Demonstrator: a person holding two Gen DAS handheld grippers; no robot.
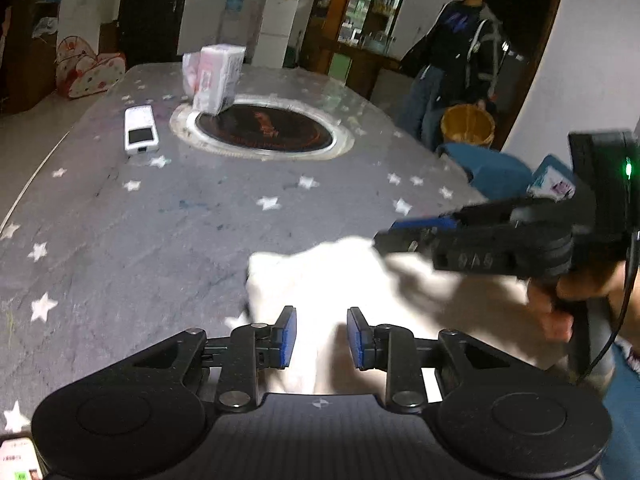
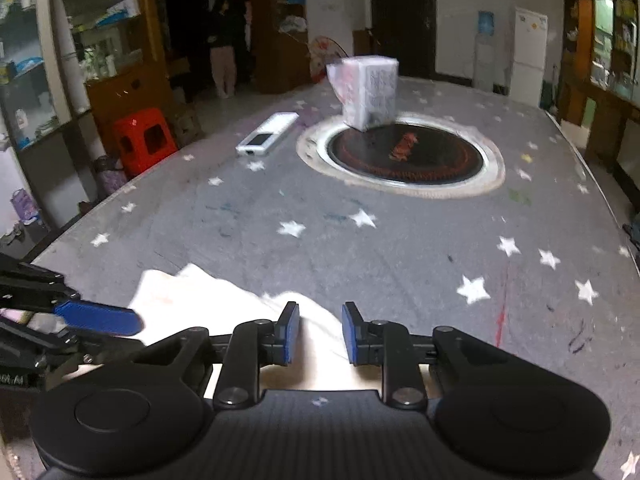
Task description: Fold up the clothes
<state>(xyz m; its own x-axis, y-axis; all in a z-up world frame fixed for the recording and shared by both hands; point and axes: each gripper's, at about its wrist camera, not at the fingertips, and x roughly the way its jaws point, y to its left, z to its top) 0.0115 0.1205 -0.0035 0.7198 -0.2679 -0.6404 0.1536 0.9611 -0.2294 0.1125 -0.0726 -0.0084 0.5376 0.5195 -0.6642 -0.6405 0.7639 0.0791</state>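
A white garment [image 1: 340,280] lies bunched on the grey star-patterned tablecloth [image 1: 160,220] at the near edge. My left gripper [image 1: 321,334] is open, its blue pads on either side of the cloth, just above it. My right gripper shows from the side in the left wrist view [image 1: 384,236], over the garment's right part. In the right wrist view the right gripper [image 2: 320,330] is open above the white garment [image 2: 208,300], and the left gripper's blue fingertip [image 2: 100,320] reaches in from the left. Neither gripper holds the cloth.
A round dark hotplate [image 2: 404,152] is set in the table's middle, with a wrapped white package [image 2: 368,88] at its far rim. A white remote [image 2: 266,134] lies to its left. A person [image 1: 456,48] with a wooden bucket [image 1: 466,126] stands beyond the table's right side.
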